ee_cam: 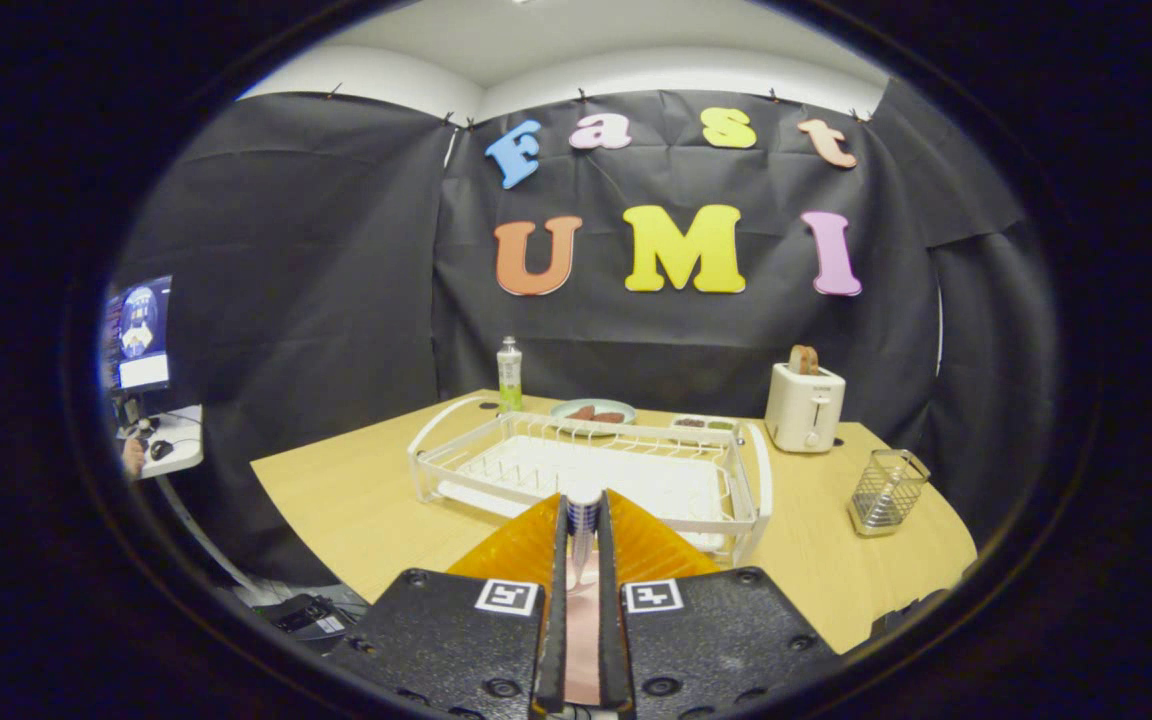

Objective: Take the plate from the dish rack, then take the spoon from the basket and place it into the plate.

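Gripping a blue-patterned plate (583, 530) edge-on between both fingers, the gripper (583, 545) hangs above the light wooden worktop (356, 500), just before the white wire dish rack (586, 465). A metal mesh basket (886, 490) stands well right, near a white toaster (804, 405); any spoon inside cannot be made out.

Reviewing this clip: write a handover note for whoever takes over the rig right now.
Gripper: fingers shut on a thin pink item with a striped tip; plate on edge or spoon, cannot tell.
Dish rack just ahead looks empty.
Basket stands to its right; no spoon seen in it.
Left: confirm what is held, then get spoon into plate on the table.
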`<state>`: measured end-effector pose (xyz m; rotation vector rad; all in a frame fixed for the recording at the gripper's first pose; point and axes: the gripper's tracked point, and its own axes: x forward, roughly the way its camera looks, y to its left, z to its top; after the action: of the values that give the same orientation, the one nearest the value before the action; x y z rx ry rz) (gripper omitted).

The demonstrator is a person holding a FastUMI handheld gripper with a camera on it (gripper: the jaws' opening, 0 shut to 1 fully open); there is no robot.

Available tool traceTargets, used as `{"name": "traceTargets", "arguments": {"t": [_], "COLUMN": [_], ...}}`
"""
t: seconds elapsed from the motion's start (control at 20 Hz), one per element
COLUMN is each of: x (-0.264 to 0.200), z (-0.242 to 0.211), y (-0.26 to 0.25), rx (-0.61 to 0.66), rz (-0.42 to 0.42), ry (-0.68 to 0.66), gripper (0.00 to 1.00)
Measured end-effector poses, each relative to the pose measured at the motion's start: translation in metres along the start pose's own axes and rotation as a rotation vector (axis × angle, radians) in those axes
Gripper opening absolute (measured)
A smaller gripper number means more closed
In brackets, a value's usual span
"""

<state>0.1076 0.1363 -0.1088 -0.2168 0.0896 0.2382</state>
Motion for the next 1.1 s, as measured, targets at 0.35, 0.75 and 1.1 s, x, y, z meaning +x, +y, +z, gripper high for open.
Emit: {"name": "traceTargets", "arguments": {"t": [0.35, 0.75, 1.1], "x": [0.005, -0.014, -0.061], "z": [-0.009, 0.017, 0.058], "y": [-0.018, -0.073, -0.089], "rx": [0.033, 0.067, 0.096], "rz": [-0.024, -0.202, -0.268], "ry": [0.043, 0.004, -0.095], "gripper": [0.20, 0.90, 1.00]}}
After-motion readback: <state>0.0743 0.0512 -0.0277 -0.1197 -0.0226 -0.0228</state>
